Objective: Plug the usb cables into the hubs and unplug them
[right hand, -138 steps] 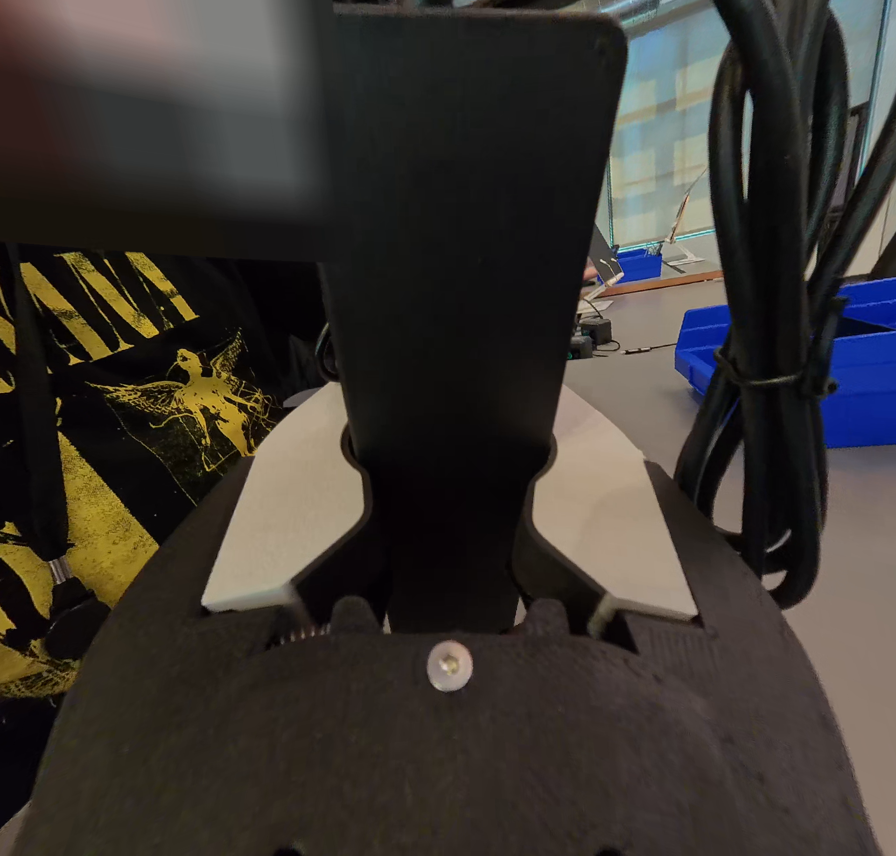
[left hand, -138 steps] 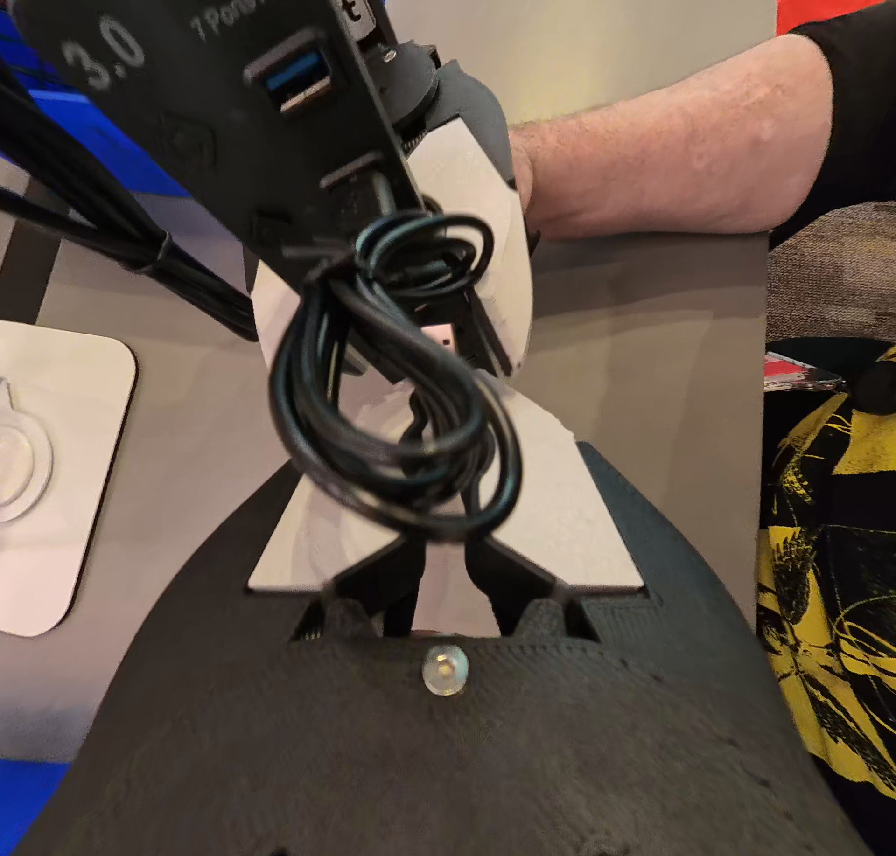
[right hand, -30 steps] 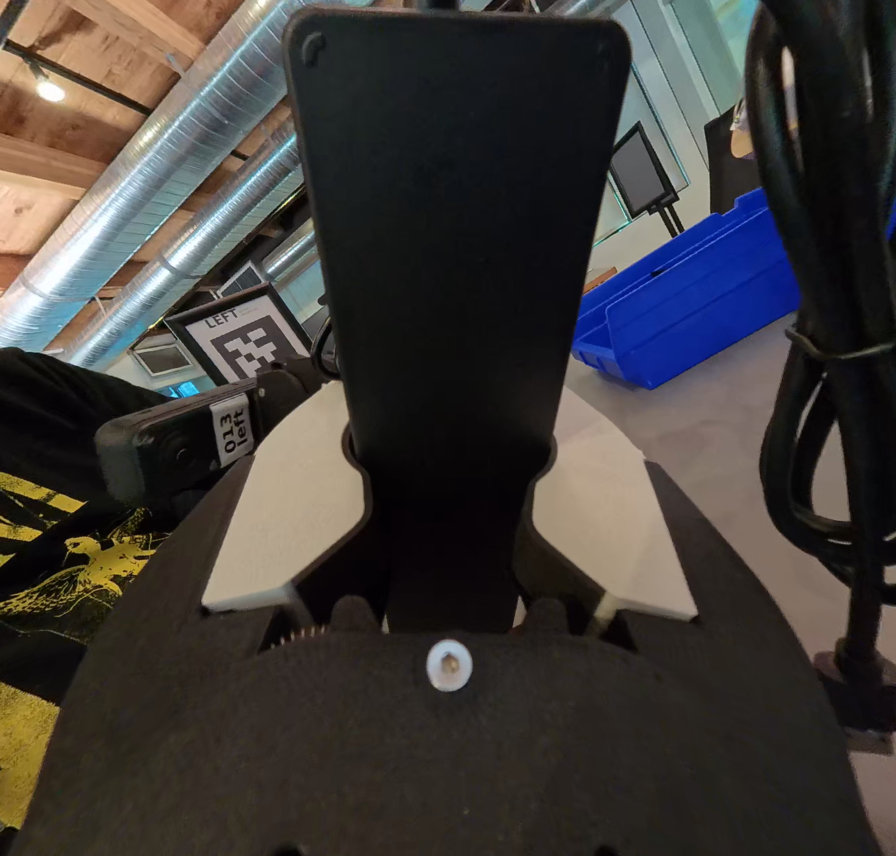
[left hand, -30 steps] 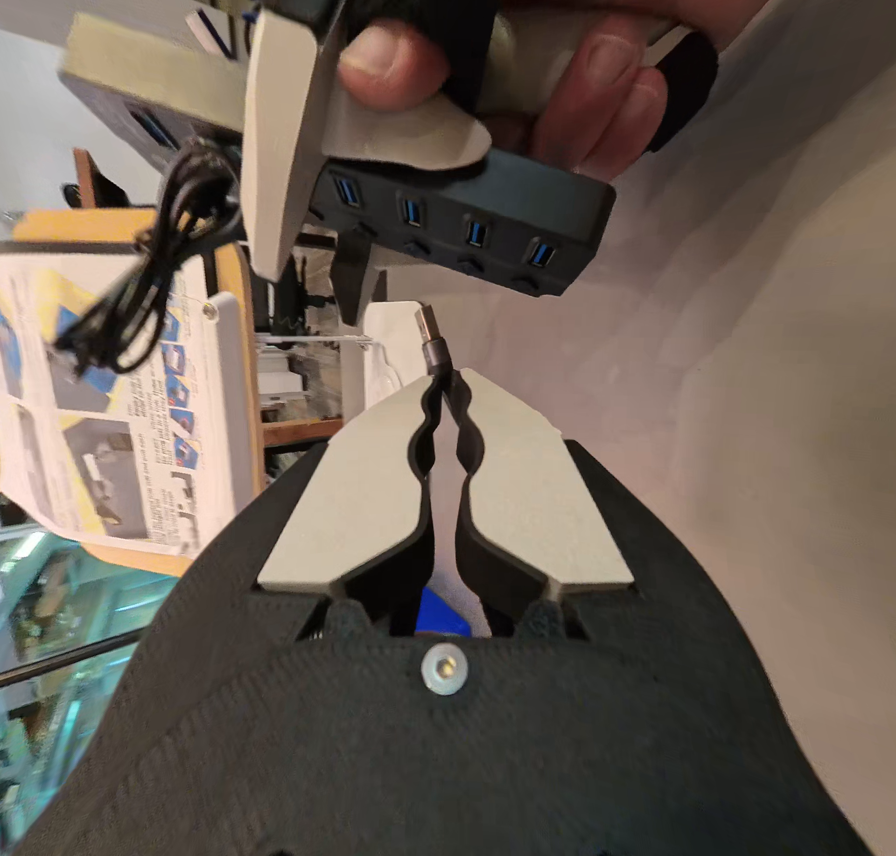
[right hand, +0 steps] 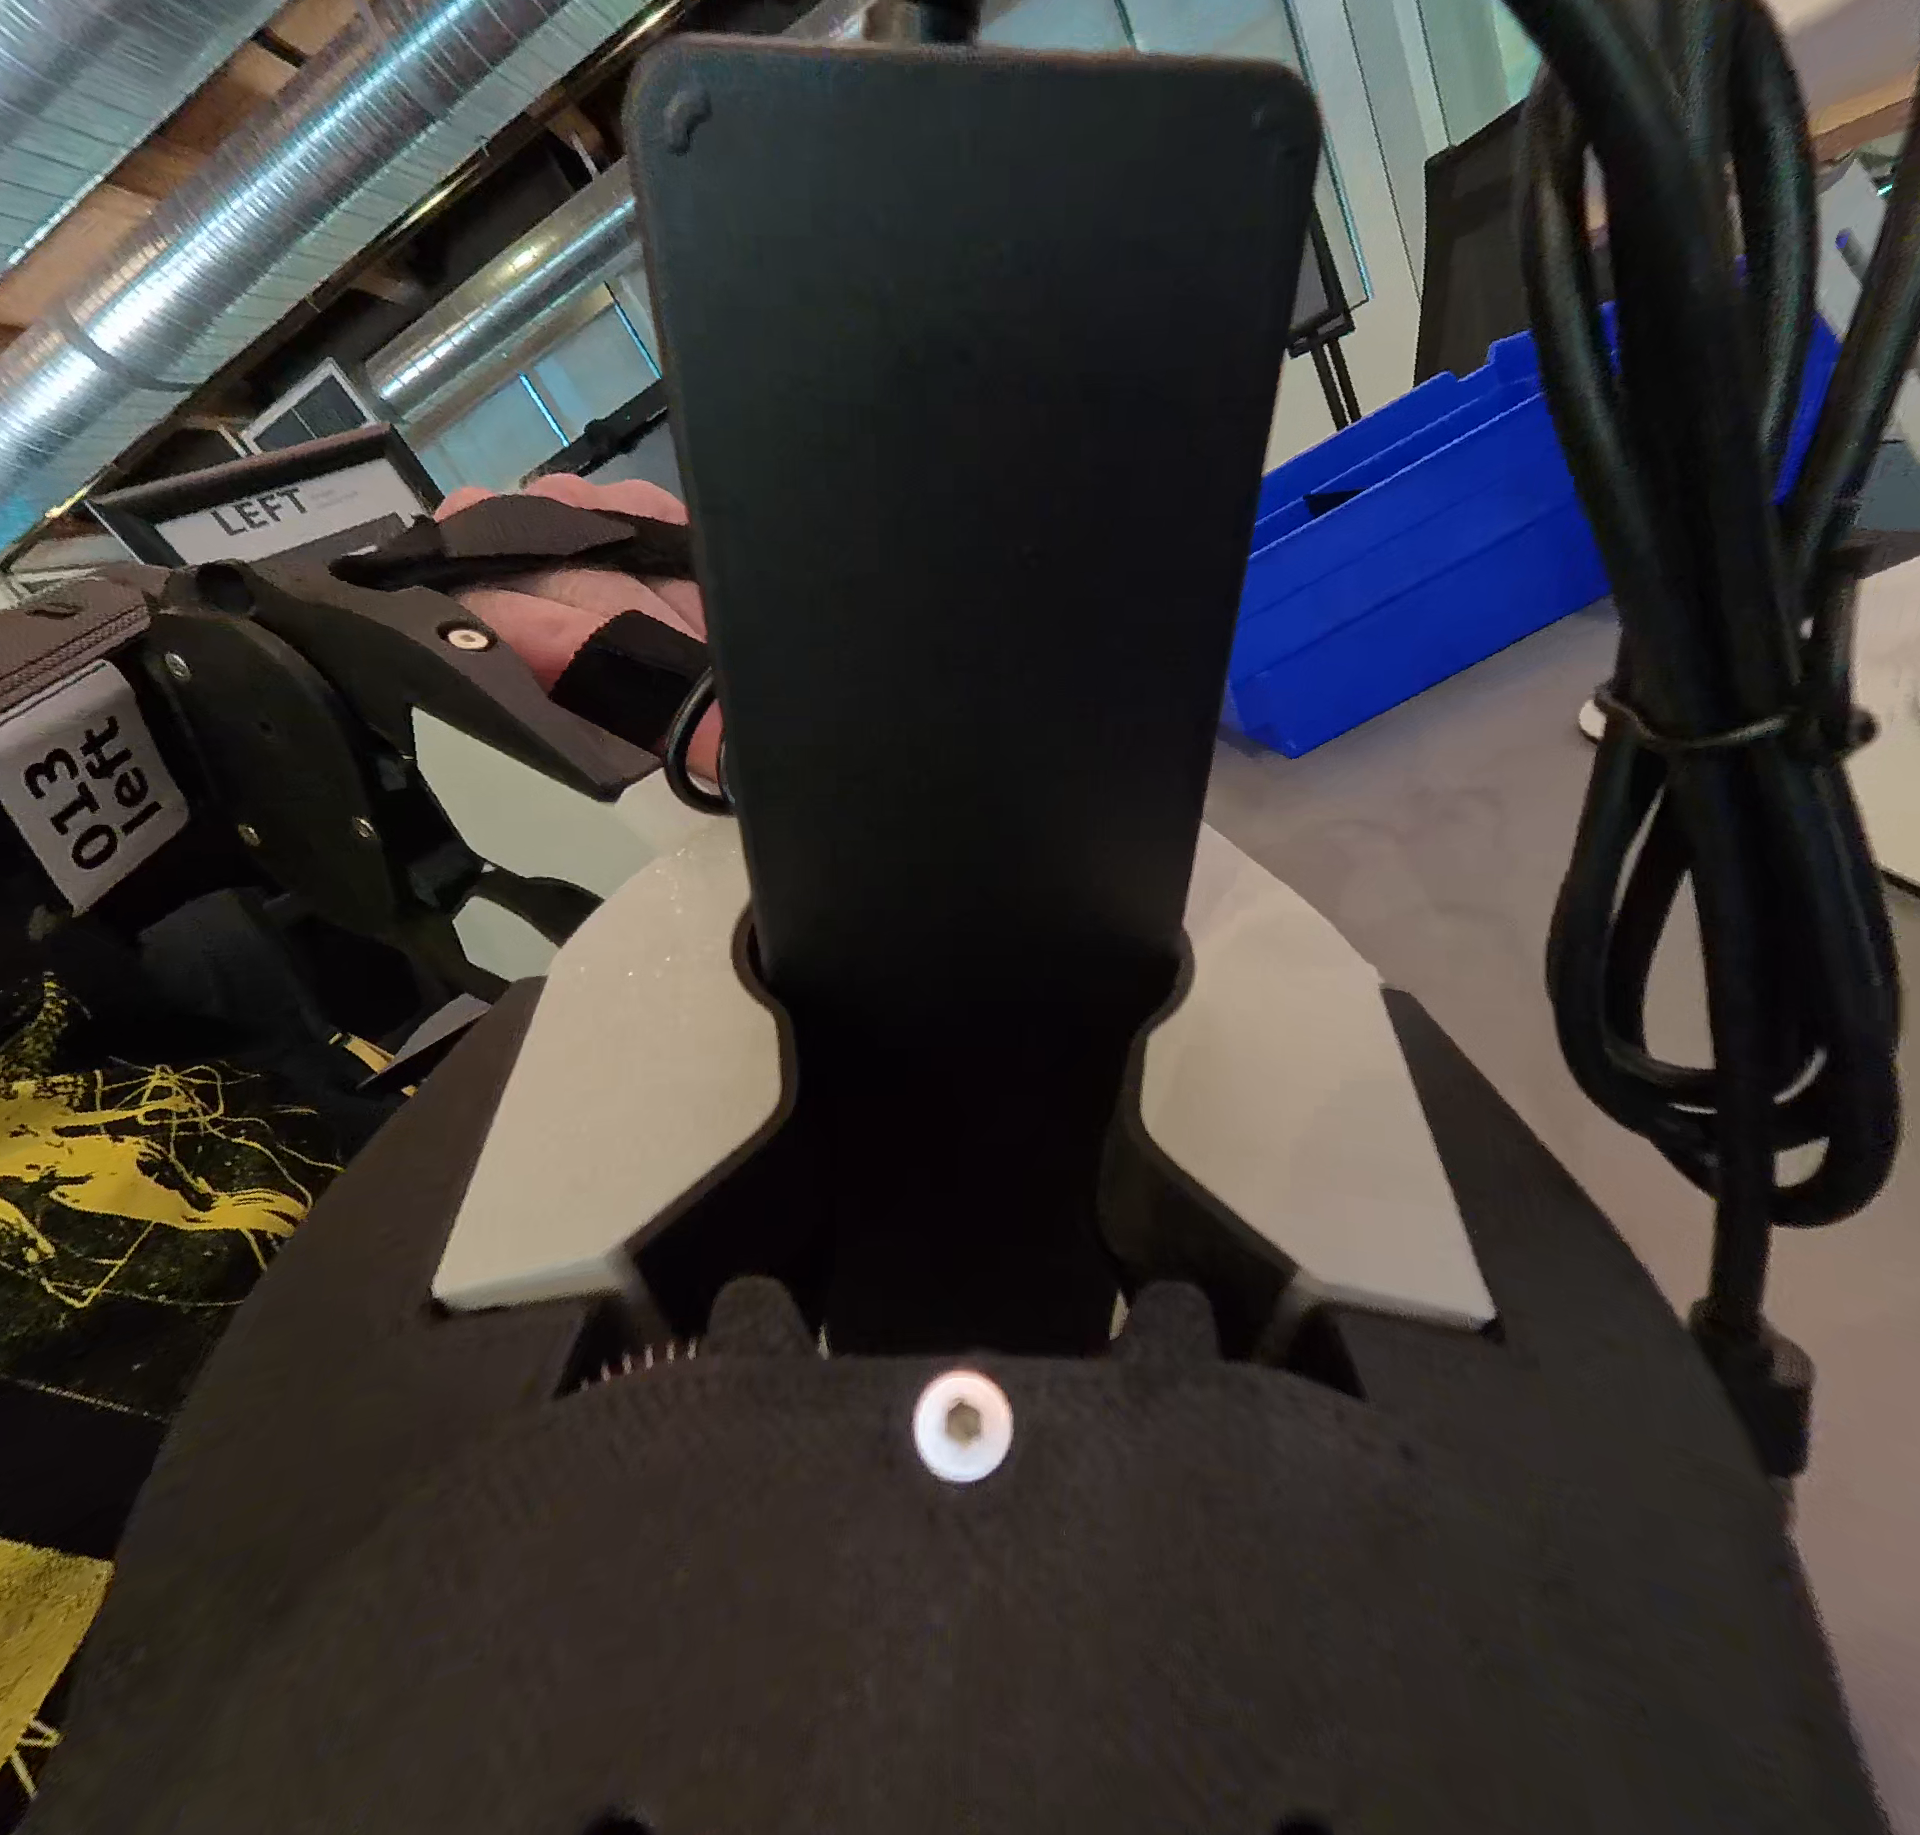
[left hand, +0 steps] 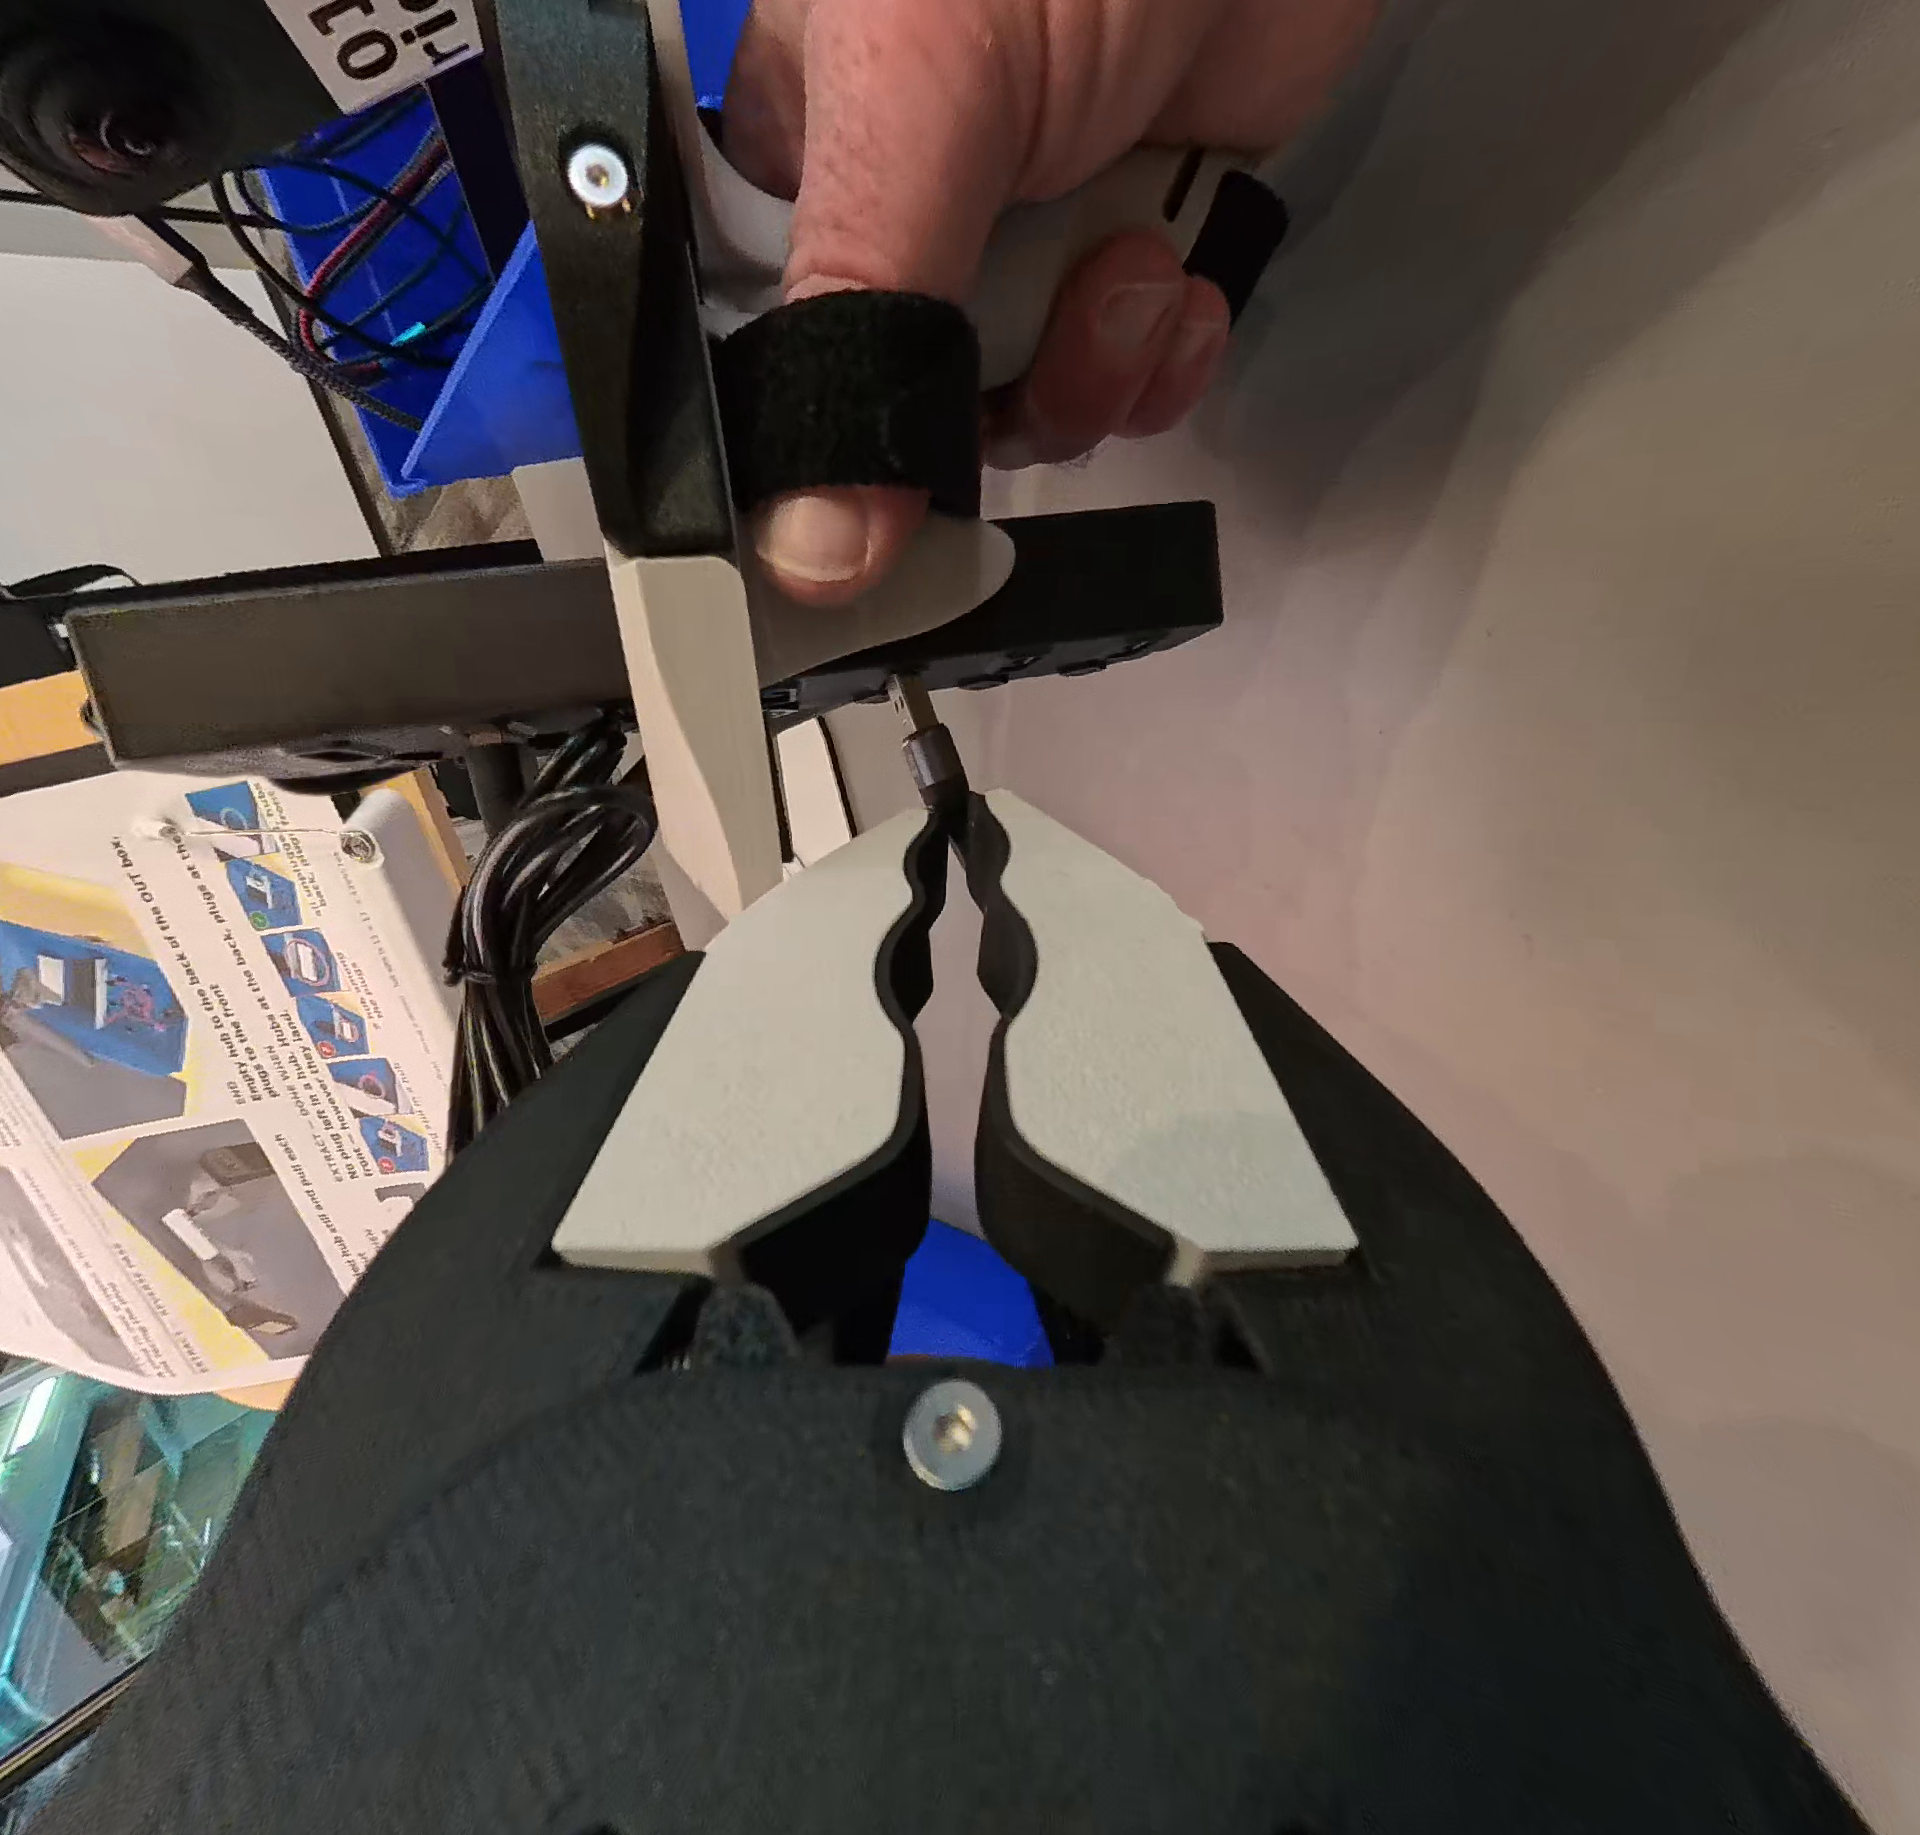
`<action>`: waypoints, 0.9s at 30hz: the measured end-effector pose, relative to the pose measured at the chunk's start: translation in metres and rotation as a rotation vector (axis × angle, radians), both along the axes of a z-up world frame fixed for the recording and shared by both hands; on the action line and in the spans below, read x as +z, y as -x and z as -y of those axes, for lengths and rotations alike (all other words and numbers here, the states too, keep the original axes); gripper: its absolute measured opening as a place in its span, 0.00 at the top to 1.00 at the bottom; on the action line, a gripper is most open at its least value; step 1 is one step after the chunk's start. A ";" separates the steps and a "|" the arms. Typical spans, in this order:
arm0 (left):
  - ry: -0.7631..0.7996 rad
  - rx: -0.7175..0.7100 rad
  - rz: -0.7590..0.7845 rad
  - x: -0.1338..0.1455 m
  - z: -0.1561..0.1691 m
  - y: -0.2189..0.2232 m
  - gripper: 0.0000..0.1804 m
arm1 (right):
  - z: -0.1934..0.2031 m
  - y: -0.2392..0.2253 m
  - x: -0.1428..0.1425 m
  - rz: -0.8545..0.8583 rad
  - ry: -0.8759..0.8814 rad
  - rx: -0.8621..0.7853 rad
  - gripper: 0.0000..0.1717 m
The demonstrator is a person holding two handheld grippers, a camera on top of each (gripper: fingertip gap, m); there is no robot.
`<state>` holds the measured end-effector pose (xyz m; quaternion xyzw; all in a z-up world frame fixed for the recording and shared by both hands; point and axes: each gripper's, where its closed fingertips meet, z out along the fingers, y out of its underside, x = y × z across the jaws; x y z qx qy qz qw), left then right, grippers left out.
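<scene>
The USB plug (left hand: 920, 746), clear of the black USB hub (left hand: 1101, 580) a second ago, now enters its port; left gripper (left hand: 951, 829) pinches the cable, right gripper (right hand: 961, 954) clamps the hub — insertion nearly complete.

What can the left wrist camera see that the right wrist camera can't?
Only the left wrist view shows the USB plug pinched in the left hand-held gripper, its metal tip at a port on the black hub's edge, plus a printed instruction sheet.

Only the right wrist view shows the hub's broad flat back, clamped by the right hand-held gripper, silver ceiling ducts and a yellow-and-black shirt.

Both show the hub, a tied black cable bundle, a blue bin and each other's hand-held gripper.
</scene>
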<state>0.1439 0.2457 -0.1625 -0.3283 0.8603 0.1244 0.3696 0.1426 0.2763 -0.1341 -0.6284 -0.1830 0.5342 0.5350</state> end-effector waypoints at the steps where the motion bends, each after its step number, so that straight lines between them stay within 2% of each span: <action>1: -0.001 -0.005 0.002 0.000 0.000 0.000 0.98 | 0.000 0.000 0.000 0.001 -0.001 0.001 0.60; 9: -0.029 -0.031 0.035 0.001 0.003 -0.003 0.98 | 0.002 -0.001 0.001 0.006 0.001 0.010 0.61; 27: -0.044 -0.012 0.174 0.005 0.002 -0.014 0.98 | -0.003 -0.008 0.008 -0.187 0.037 0.002 0.59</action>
